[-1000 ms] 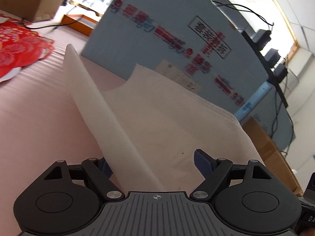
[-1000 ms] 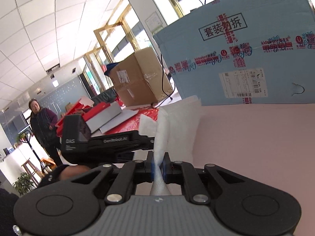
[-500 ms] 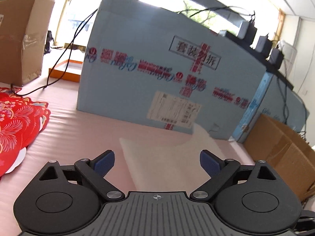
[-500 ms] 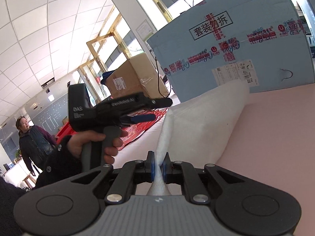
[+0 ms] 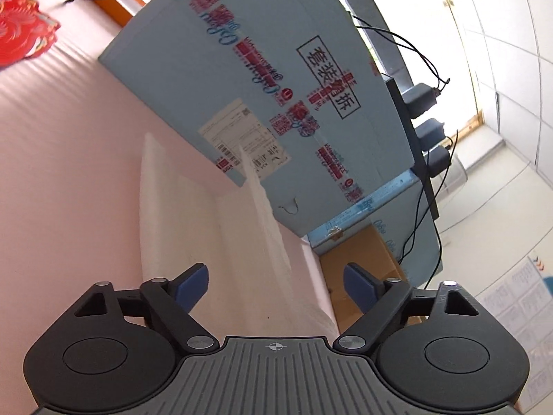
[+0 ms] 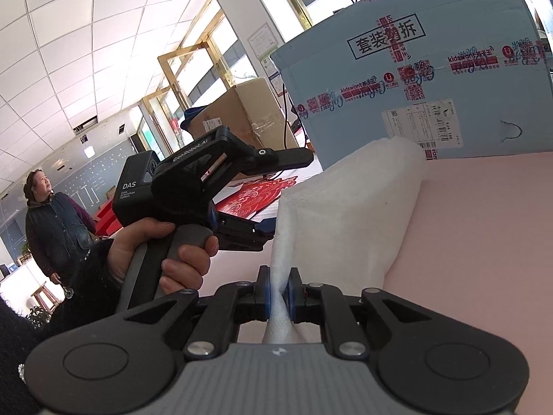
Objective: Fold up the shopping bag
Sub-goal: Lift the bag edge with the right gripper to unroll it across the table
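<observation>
The white shopping bag (image 6: 349, 214) lies on the pink counter (image 6: 484, 228), partly raised: one edge of it is gathered into a thin ridge that runs up from the right hand-held gripper (image 6: 278, 294), whose blue-padded fingers (image 6: 263, 292) are clenched on the fabric. From that pinch the cloth fans out and slopes away toward a large light-blue carton (image 6: 432, 79) standing at the back of the counter, the bag's far end lying near the carton's base.

In the left wrist view the same bag (image 5: 193, 228) shows as a folded white panel on the counter (image 5: 69, 145), with a raised crease rising toward the carton (image 5: 262, 69) and its white shipping label (image 5: 245, 141). The left hand-held gripper (image 5: 276, 285) is released, its blue fingertips (image 5: 191, 285) spread wide with the fabric passing between them and touching neither pad as far as can be seen.

The right wrist view also shows the left hand-held gripper (image 6: 268, 226) from the side, gripped by the person's left hand (image 6: 162, 252), its black body marked DAS, its tips just beside the bag's raised edge.

Red paper cut-outs (image 5: 20, 34) lie on the counter to the left, a brown cardboard box (image 6: 242, 114) stands behind them, and a bystander in a dark vest (image 6: 55, 221) stands far off to the left
</observation>
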{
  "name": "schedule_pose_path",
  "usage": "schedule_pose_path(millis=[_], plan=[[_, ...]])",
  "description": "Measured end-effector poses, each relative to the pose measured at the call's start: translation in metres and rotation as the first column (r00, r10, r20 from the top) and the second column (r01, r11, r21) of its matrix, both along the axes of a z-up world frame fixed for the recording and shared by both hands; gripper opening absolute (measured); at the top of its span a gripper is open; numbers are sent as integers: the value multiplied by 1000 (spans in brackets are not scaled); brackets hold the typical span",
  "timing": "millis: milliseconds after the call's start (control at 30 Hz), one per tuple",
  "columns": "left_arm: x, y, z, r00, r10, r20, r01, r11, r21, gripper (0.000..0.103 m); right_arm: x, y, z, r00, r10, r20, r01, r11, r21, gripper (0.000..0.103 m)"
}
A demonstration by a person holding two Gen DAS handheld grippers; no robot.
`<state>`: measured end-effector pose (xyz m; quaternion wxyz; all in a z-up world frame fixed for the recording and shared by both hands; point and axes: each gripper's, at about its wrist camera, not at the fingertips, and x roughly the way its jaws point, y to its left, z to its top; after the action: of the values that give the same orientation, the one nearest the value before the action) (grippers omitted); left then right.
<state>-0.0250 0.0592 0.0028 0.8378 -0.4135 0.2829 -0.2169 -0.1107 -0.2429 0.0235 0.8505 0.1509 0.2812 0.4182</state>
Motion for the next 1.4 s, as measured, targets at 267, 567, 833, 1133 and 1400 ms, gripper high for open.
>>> schedule_pose_path(millis=[267, 567, 833, 1133, 1400], plan=[[8, 2, -15, 1000, 2, -9, -4, 989, -149, 50, -6, -11, -2, 999, -33, 4, 33, 999, 40, 48], [8, 3, -15, 1000, -9, -20, 6, 986, -166, 50, -15, -32, 8, 999, 5, 53, -16, 980, 197, 84], [4, 5, -14, 1000, -18, -12, 15, 979, -202, 50, -24, -24, 21, 969, 217, 121, -244, 921, 303, 87], [0, -1, -23, 997, -73, 7, 71, 944, -323, 37, -25, -36, 28, 982, 132, 134, -168, 938, 304, 93], [3, -19, -15, 996, -89, -22, 85, 987, -132, 37, -11, -48, 14, 991, -129, 33, 123, 980, 155, 94]])
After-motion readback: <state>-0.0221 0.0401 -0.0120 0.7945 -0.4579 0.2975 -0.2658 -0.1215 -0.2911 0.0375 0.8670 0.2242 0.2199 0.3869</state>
